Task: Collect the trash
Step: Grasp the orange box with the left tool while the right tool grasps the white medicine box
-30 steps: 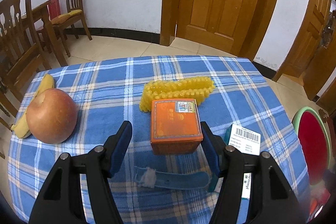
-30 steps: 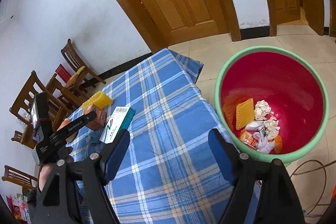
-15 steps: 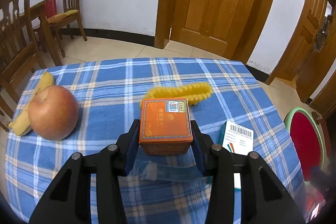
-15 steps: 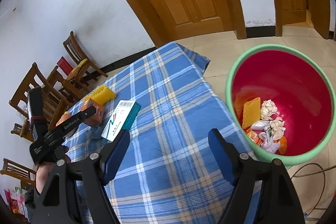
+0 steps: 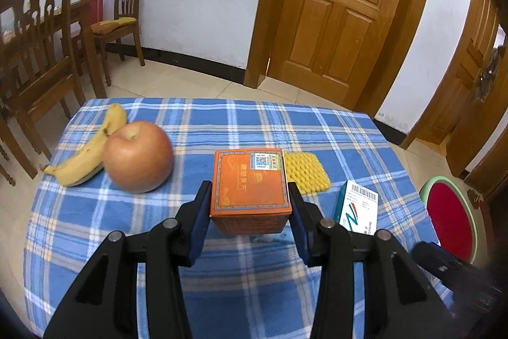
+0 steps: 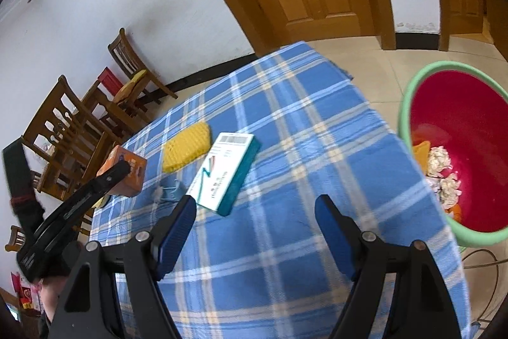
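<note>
The left claw [image 5: 250, 213] is clamped on a squat orange cardboard box [image 5: 250, 183], label side up. The box's length is pointed away from the camera. The right claw [image 6: 254, 231] is held open, with nothing between its fingers.

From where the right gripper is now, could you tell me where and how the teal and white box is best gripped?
Take the teal and white box across its two long edges, near the middle, coming down from above. It lies flat on the plaid tablecloth, long and thin, so its short width suits the open right gripper, which hangs just short of its near end.
</note>
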The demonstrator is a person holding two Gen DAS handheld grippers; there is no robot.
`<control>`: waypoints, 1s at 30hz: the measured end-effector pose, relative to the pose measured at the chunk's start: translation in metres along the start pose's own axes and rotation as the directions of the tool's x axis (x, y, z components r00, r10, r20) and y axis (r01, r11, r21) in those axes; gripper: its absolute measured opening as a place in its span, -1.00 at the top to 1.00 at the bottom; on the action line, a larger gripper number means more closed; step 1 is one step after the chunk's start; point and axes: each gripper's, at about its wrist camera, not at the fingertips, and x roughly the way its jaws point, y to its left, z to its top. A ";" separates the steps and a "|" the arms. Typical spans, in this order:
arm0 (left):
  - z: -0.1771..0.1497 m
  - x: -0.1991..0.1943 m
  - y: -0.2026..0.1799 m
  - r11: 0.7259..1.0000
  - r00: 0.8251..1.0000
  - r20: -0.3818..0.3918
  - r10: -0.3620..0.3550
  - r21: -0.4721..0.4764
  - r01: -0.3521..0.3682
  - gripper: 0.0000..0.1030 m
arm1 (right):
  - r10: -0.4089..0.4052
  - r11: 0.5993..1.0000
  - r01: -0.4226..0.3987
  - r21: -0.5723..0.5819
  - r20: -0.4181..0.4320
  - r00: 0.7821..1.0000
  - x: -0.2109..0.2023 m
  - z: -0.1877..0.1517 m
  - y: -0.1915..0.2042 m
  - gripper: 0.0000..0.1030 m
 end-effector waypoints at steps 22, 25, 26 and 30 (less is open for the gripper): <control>-0.020 -0.013 0.043 0.996 0.999 -0.010 0.032 -0.083 -0.033 0.11 | -0.117 0.992 0.114 -0.057 -0.049 0.992 0.070 0.019 0.052 -0.54; -0.022 -0.013 0.042 0.996 0.999 -0.013 0.031 -0.082 -0.032 0.11 | -0.136 0.990 0.133 -0.057 -0.059 0.989 0.076 0.017 0.051 -0.54; -0.022 -0.013 0.042 0.996 1.000 -0.013 0.028 -0.081 -0.029 0.11 | -0.144 0.989 0.141 -0.055 -0.065 0.987 0.078 0.016 0.050 -0.51; -0.022 -0.014 0.040 0.997 1.000 -0.009 0.023 -0.076 -0.024 0.11 | -0.181 0.979 0.176 -0.099 -0.040 0.983 0.080 0.013 0.053 -0.24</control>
